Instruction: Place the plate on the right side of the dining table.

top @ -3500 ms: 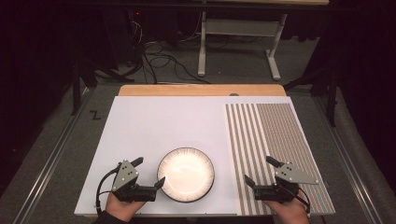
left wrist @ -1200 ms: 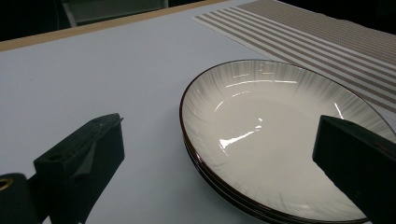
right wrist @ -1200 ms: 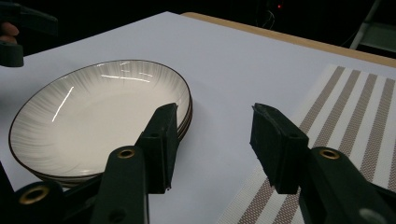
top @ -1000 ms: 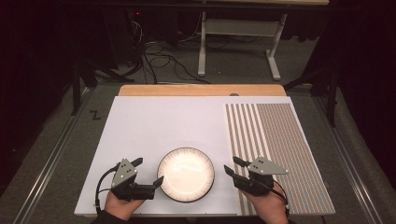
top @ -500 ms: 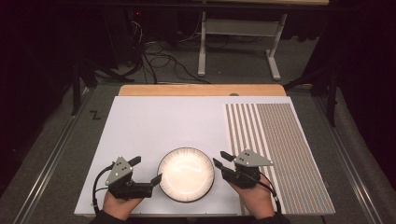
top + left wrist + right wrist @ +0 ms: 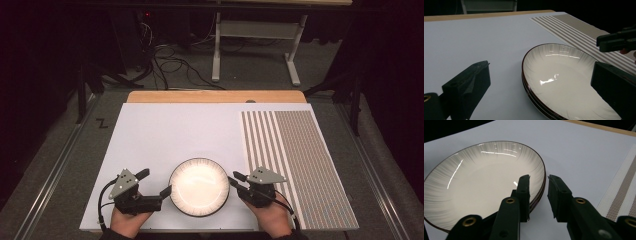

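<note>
We see a stack of white plates with dark rims lying near the front edge of the white tabletop, at 6 o'clock of its middle. The right tool sits at the stack's 3 o'clock; in the right gripper view its jaws straddle the plates' rim, one jaw over the top plate, the other outside, a gap left between them, so it is not yet clamped, though the jaws have just been closing. The left tool rests at the stack's 9 o'clock, jaws spread wide and released, one tip close to the rim. A striped mat covers the tabletop's right part.
</note>
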`<state>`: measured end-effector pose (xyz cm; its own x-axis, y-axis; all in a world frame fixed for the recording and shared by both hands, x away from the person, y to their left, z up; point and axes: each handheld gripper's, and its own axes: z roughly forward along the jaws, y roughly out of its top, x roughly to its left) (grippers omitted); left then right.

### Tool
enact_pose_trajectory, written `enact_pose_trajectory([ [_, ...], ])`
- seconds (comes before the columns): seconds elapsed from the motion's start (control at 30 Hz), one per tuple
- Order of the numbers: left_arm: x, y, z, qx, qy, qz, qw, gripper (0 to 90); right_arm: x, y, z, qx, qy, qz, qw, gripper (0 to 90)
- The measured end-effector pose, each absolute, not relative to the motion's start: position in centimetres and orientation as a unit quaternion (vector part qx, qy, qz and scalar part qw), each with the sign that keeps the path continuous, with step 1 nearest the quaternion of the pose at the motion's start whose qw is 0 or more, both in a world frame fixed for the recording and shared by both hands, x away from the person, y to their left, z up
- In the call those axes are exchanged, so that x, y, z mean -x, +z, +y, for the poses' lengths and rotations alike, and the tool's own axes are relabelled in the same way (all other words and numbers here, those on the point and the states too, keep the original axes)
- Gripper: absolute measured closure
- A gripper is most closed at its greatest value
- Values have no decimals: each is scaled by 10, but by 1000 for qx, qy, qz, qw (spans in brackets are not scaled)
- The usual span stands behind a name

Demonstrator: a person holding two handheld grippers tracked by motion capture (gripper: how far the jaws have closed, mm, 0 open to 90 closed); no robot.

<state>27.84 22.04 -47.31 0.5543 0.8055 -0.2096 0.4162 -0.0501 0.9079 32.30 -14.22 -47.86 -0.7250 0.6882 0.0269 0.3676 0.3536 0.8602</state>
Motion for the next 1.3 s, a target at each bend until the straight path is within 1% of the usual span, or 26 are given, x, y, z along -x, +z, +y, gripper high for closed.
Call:
enact_pose_trajectory([
  [0.03,-280,-475,221,-699,177,437,538,42,-323,-479,-142,-328,464,804,173,747],
  [0.07,-282,-478,220,-701,180,435,536,50,-323,-482,-139,-328,457,809,172,784],
  [0.1,-282,-478,220,-701,180,435,536,52,-323,-482,-139,-328,457,809,172,784],
  [0.13,-282,-479,219,-705,181,434,532,52,-322,-484,-137,-330,452,810,174,835],
  [0.17,-282,-481,218,-706,181,434,529,52,-322,-484,-137,-330,452,810,174,835],
  [0.2,-282,-482,217,-708,182,432,528,53,-321,-484,-137,-339,450,807,176,888],
  [0.23,-282,-484,216,-711,183,430,526,53,-321,-484,-138,-343,447,806,179,900],
  [0.33,-281,-487,214,-717,185,426,519,53,-320,-484,-140,-350,443,805,184,900],
  [0.43,-279,-488,215,-718,198,425,514,53,-319,-484,-141,-365,444,800,175,900],
  [0.67,-278,-491,215,-721,197,427,509,53,-318,-485,-140,-366,445,800,167,900],
  [0.87,-280,-495,208,-733,193,423,497,53,-319,-489,-138,-354,441,809,163,900],
  [1.3,-281,-497,208,-736,187,422,496,57,-317,-491,-135,-347,438,813,162,900],
])
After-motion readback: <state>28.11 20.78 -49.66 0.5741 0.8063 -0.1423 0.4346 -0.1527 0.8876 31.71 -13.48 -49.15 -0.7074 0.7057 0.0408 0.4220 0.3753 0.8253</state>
